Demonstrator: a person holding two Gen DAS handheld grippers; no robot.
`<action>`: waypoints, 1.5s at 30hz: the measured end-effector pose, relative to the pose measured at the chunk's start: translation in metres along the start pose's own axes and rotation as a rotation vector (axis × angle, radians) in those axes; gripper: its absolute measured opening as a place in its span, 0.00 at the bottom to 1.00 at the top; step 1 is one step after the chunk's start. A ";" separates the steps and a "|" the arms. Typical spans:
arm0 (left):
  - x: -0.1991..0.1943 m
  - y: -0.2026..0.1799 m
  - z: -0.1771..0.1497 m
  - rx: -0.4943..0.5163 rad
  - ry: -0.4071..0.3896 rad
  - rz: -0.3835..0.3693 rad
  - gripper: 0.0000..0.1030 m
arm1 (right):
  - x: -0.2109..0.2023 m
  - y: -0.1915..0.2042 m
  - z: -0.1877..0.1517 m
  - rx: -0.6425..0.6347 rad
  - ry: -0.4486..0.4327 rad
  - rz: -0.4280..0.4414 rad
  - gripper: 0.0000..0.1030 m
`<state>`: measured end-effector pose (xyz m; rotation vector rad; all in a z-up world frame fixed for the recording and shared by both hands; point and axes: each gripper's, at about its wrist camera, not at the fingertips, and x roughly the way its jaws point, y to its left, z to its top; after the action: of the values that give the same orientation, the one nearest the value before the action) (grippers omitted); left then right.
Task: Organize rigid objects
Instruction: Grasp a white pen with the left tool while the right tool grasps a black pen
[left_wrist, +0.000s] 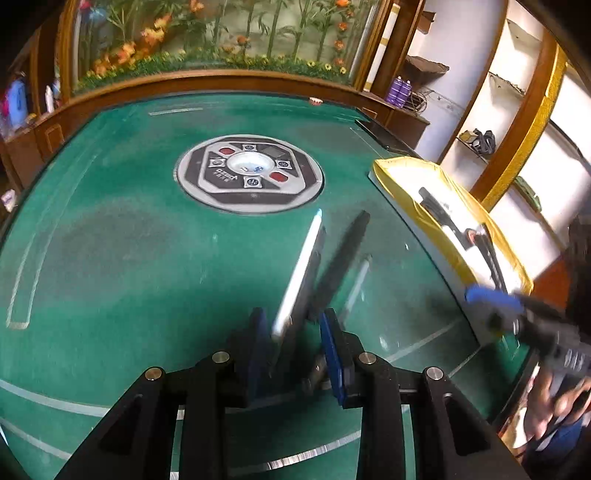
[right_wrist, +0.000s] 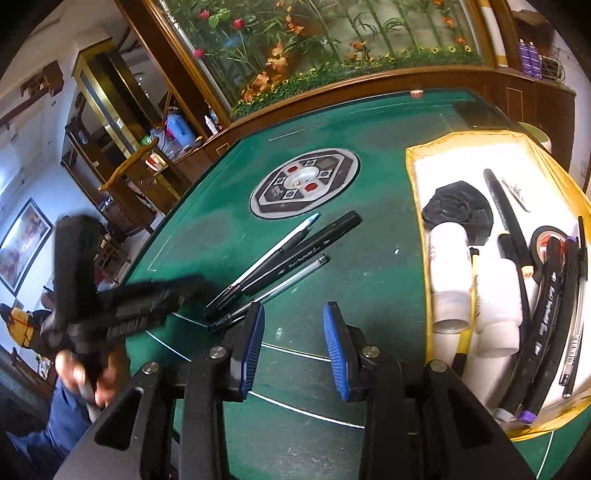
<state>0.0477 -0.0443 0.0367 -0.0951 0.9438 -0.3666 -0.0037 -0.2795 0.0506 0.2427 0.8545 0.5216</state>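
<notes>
- Over the green felt table (right_wrist: 369, 192) with the round silver-and-black control panel (right_wrist: 304, 182) set in its middle, both hand-held grippers are in shot.
- Right gripper (right_wrist: 293, 349), black-framed with ribbed blue pads: the fingers stand apart over bare felt, nothing between them, nothing touched.
- Left gripper (left_wrist: 295, 354), same build: its blue pads stand apart too. In its own blurred view the near ends of the pens sit in the gap, but I cannot tell whether a pad presses on any of them.
- From the right wrist view, that left gripper shows as a dark blur coming in from the left, its tip close to the pens' near ends.
- The three loose pieces lie side by side on the felt, slanting away toward the panel: a white-and-black ballpoint pen (right_wrist: 273, 254), a thick black marker (right_wrist: 314, 247) touching it, and a clear-barrelled pen (right_wrist: 277, 288) just beside.
- On the right, a white tray with yellow tape round its rim (right_wrist: 417, 184) already holds white plastic pipe fittings (right_wrist: 448, 273), a black round part (right_wrist: 458, 210), a roll of black tape (right_wrist: 543, 251) and several long black pens and markers (right_wrist: 546, 302).
- A hand (right_wrist: 85, 373) grips the left tool's handle at the lower left.
</notes>
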 end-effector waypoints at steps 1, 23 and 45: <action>0.006 0.004 0.008 -0.011 0.019 -0.005 0.30 | -0.001 0.001 -0.001 -0.001 0.000 -0.001 0.31; 0.049 0.031 0.038 -0.029 0.074 0.019 0.27 | 0.008 -0.004 0.004 0.011 0.018 -0.026 0.31; 0.056 0.067 0.059 -0.130 0.054 0.003 0.13 | 0.104 -0.019 0.065 0.178 0.140 -0.122 0.42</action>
<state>0.1426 -0.0055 0.0119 -0.2036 1.0205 -0.3055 0.1094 -0.2402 0.0163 0.3178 1.0472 0.3517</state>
